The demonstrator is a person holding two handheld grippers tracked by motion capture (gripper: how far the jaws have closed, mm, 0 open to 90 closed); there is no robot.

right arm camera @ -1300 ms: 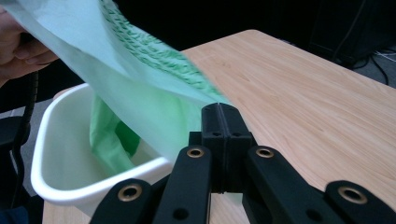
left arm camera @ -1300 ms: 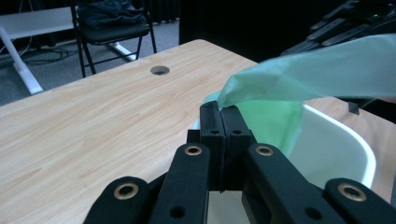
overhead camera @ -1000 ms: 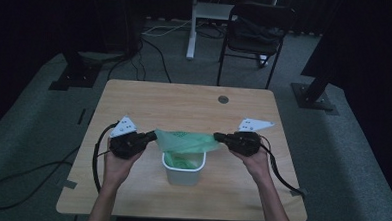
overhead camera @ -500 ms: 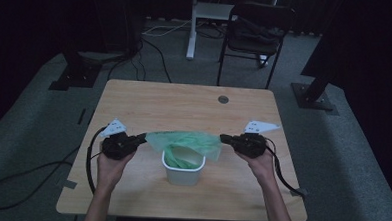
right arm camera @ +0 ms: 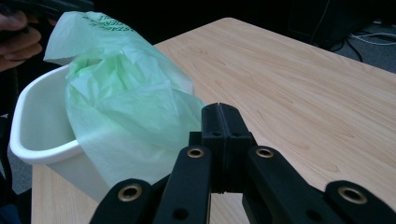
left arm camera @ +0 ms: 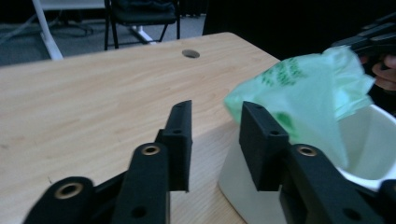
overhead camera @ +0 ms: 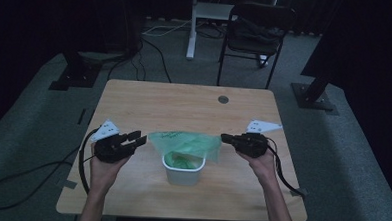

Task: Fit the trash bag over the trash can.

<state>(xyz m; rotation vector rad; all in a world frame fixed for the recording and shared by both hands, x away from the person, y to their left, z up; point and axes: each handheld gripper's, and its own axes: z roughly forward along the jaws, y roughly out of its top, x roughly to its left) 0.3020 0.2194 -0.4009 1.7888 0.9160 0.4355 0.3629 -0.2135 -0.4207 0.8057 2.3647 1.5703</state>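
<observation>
A small white bin (overhead camera: pixel 182 177) stands near the table's front edge with a thin green plastic bag (overhead camera: pixel 185 142) in its mouth. My left gripper (overhead camera: pixel 138 138) hovers just left of the bag. Its jaws have just been opening and nothing is between them; in the left gripper view the left gripper (left arm camera: pixel 215 112) gapes with the bag (left arm camera: pixel 303 93) just beyond its right jaw. My right gripper (overhead camera: pixel 224 138) is at the bag's right corner. The right gripper view shows the right gripper (right arm camera: pixel 219 109) shut, with the bag's (right arm camera: pixel 121 102) film running into the closed pads beside the bin (right arm camera: pixel 37 126).
The wooden table (overhead camera: pixel 184 110) has a round cable hole (overhead camera: pixel 223 99) at its back right. Beyond it stand a dark chair (overhead camera: pixel 257 28) and a white post (overhead camera: pixel 191 25). Cables trail over the floor on the left (overhead camera: pixel 25 188).
My left gripper let go of the bag's left corner, opened and drew back to the left. The freed side of the bag has slackened toward the bin. The right hand stayed put.
</observation>
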